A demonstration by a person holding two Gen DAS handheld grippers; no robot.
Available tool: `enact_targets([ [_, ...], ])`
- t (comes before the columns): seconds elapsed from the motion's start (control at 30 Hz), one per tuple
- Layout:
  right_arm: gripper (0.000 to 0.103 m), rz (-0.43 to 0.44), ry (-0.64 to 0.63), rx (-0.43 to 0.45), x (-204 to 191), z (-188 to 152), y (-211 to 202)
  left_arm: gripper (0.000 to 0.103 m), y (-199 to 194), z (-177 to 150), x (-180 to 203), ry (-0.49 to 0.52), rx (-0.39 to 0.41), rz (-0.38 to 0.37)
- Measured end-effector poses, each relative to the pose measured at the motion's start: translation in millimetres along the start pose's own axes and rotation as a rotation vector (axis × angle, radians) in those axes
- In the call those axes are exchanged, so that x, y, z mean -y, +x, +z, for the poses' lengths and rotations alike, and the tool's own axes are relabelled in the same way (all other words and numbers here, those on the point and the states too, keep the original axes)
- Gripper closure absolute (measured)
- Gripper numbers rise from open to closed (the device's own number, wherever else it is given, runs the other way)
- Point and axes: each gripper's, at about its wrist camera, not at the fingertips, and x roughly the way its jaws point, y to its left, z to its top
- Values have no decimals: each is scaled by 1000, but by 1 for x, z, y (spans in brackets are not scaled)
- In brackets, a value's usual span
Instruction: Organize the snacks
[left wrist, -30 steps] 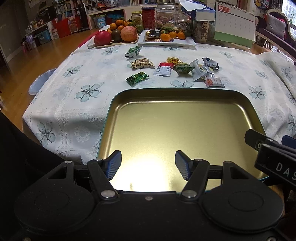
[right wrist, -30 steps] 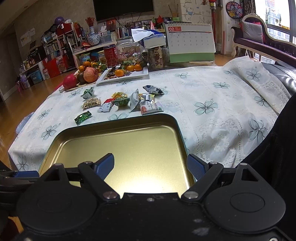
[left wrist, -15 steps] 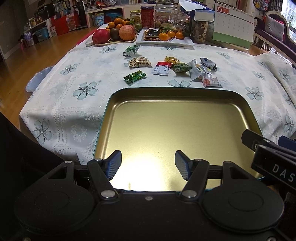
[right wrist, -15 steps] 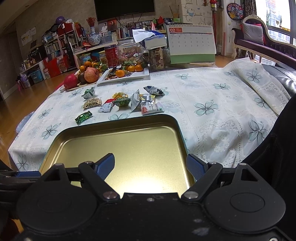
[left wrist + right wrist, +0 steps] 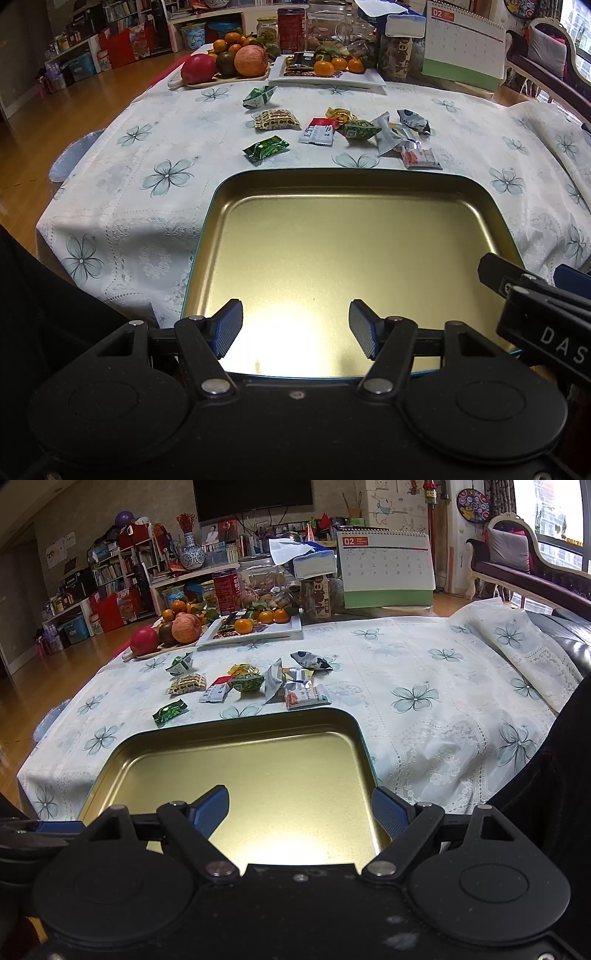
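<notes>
A gold metal tray (image 5: 354,184) (image 5: 243,727) lies empty on the flowered tablecloth, just in front of both grippers. Several wrapped snacks lie scattered beyond its far rim: a green packet (image 5: 265,147) (image 5: 170,712), a patterned yellow packet (image 5: 276,119) (image 5: 187,683), a red and white packet (image 5: 318,132), a white packet with red print (image 5: 423,157) (image 5: 306,696). My left gripper (image 5: 295,328) is open and empty above the tray's near edge. My right gripper (image 5: 301,810) is open and empty above the tray's near right corner; its body shows in the left wrist view (image 5: 535,295).
A board of fruit (image 5: 229,64) (image 5: 166,631) and a white plate with oranges (image 5: 328,72) (image 5: 255,629) stand at the table's far side, with jars, a red can (image 5: 291,24) and a desk calendar (image 5: 461,44) (image 5: 386,568) behind. A sofa (image 5: 517,568) stands at right.
Both grippers have risen and drawn back slightly, so the tray and snacks sit a little lower in view. Both stay open. Nothing on the table has moved.
</notes>
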Motion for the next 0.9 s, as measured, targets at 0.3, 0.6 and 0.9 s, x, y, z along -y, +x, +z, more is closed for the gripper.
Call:
enact_targets([
  [0.3,14,-5,3,3,0,0,0,38,1,-1,-1,-6,-5,-5],
  [0.6,14,-10,6,6,0,0,0,38,2,-1,-2,-8,-11,-8],
  [0.9,14,-13,1,1,0,0,1,38,4,1,-3,-19,-28,-16],
])
